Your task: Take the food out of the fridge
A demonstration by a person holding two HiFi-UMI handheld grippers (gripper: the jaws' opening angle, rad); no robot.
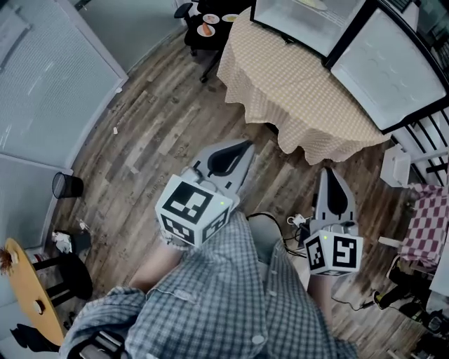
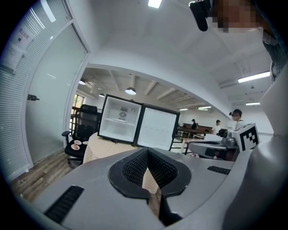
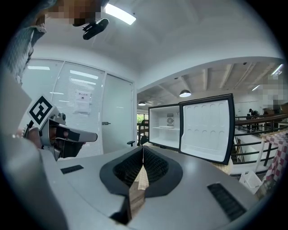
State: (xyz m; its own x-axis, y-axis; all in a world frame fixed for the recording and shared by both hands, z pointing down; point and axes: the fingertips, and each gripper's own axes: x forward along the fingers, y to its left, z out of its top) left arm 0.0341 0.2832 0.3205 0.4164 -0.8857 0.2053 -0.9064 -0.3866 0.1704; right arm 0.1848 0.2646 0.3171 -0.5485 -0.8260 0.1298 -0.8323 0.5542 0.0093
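Observation:
A small fridge [image 1: 302,17] stands on a table under a beige checkered cloth [image 1: 295,84], with its door [image 1: 393,70] swung wide open to the right. In the left gripper view the fridge [image 2: 120,119] shows white shelves, and I cannot make out food inside. The right gripper view also shows the fridge [image 3: 166,126] open. Two plates of food [image 1: 205,29] sit on a black chair left of the table. My left gripper [image 1: 247,144] and right gripper [image 1: 327,170] are over the wooden floor, short of the table, pointing at it. Both are shut and hold nothing.
A black bin [image 1: 66,186] stands by the glass wall at left, near a round wooden table [image 1: 28,294]. Cables [image 1: 302,221] lie on the floor between the grippers. A white box [image 1: 396,165] and a red checkered cloth [image 1: 428,224] are at right. People [image 2: 236,119] stand far behind.

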